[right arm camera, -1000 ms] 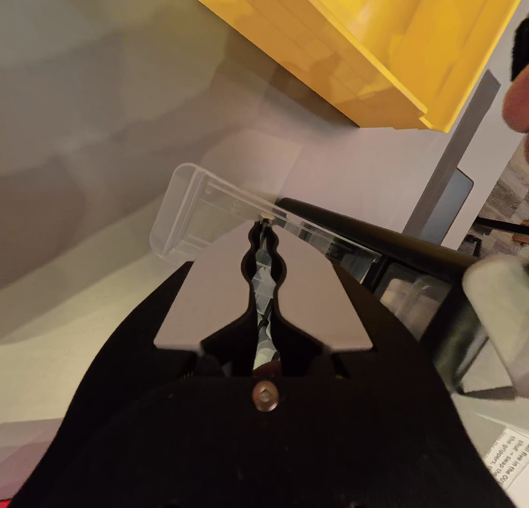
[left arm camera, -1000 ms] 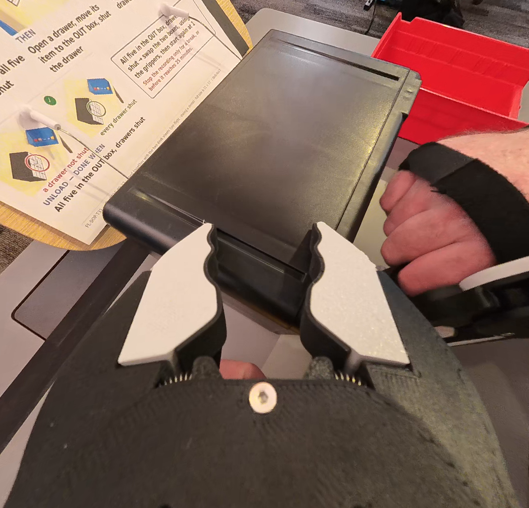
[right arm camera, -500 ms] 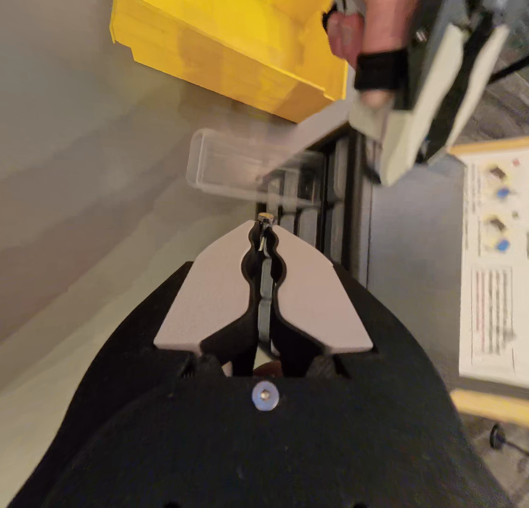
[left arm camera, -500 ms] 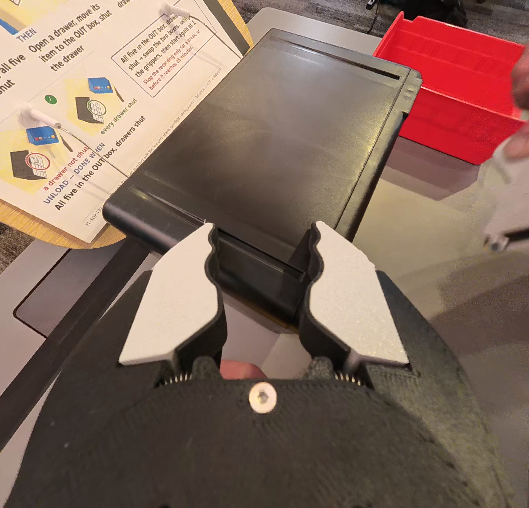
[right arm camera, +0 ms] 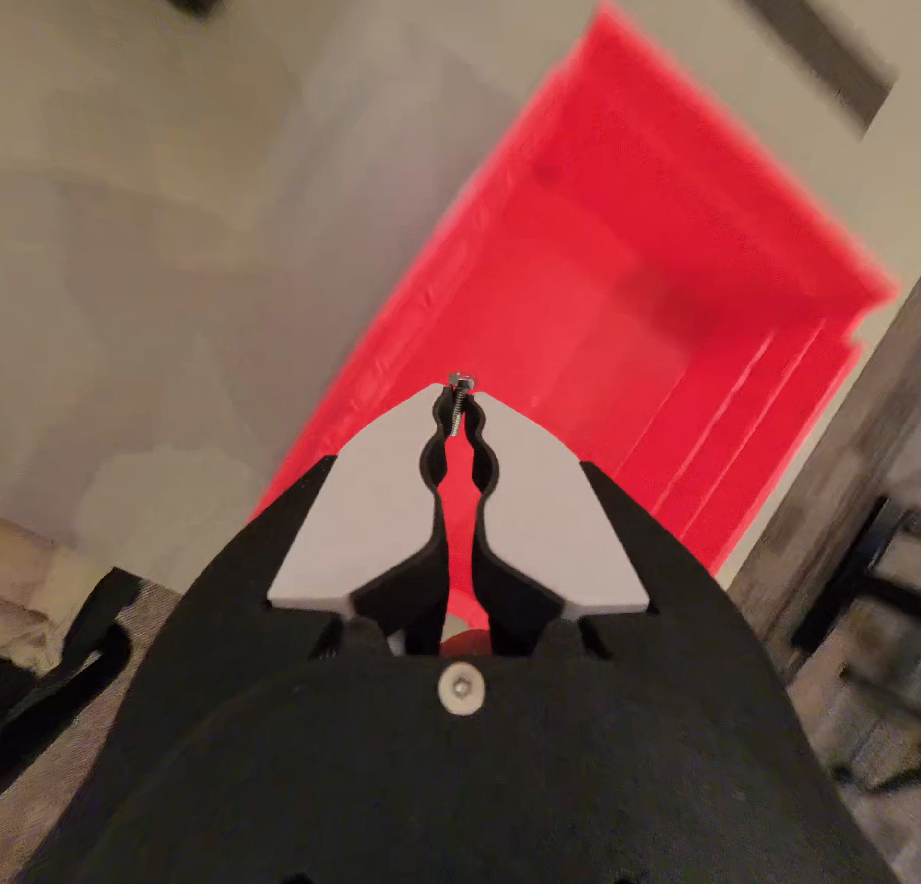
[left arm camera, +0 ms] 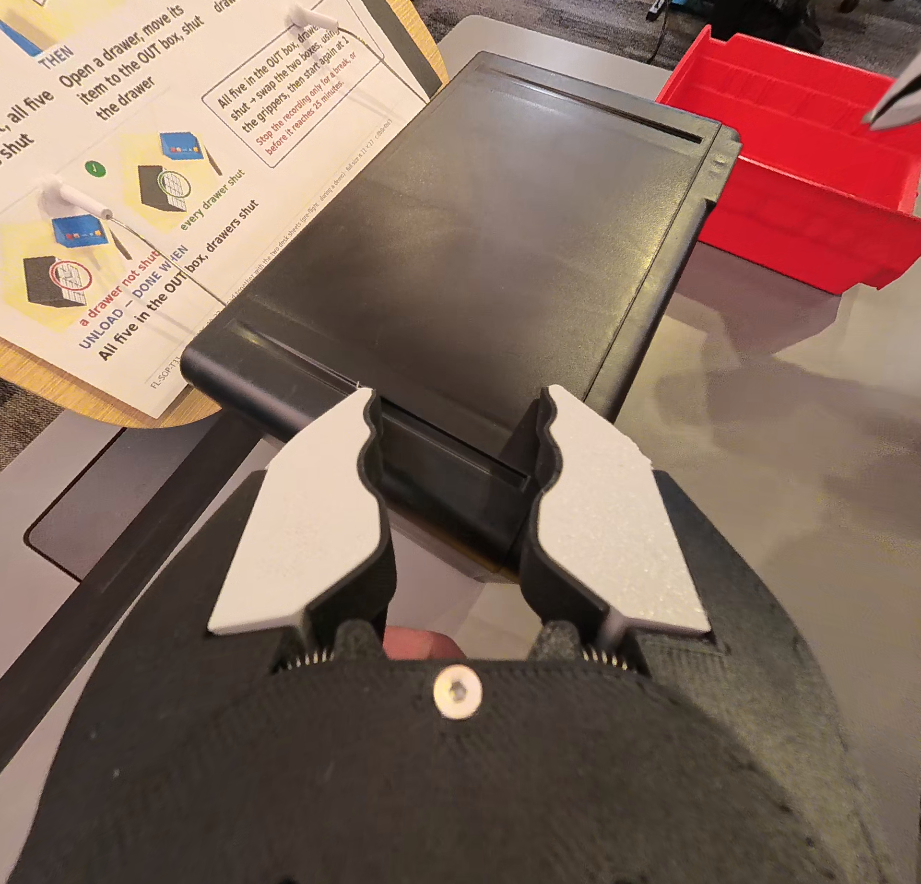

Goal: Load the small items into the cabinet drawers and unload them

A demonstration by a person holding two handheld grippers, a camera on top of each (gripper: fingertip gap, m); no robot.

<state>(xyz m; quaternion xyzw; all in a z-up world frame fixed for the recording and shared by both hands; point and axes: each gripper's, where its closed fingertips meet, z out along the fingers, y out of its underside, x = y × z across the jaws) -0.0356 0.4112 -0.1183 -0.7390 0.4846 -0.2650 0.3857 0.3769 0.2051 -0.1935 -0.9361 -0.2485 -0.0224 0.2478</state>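
My left gripper (left arm camera: 457, 396) is open, with its fingers spread over the near edge of the black cabinet (left arm camera: 473, 237), which I see from above. My right gripper (right arm camera: 461, 389) is shut on a small metal screw (right arm camera: 461, 379) whose head sticks out past the fingertips. It hangs above the open red bin (right arm camera: 648, 262). The red bin also shows in the left wrist view (left arm camera: 797, 162), to the right of the cabinet, with the tip of the right gripper (left arm camera: 897, 107) above it. The cabinet's drawers are hidden.
A printed instruction sheet (left arm camera: 149, 137) on a wooden board lies left of the cabinet. The grey table (left arm camera: 747, 461) runs between the cabinet and the red bin. Beyond the table are carpet and dark equipment. The right wrist view is motion-blurred. Left tips to right tips: about 50 cm.
My right gripper has swung away from the clear drawer and the yellow bin to above the red bin, still holding the screw. The hand has left the left wrist view. My left gripper has not moved.
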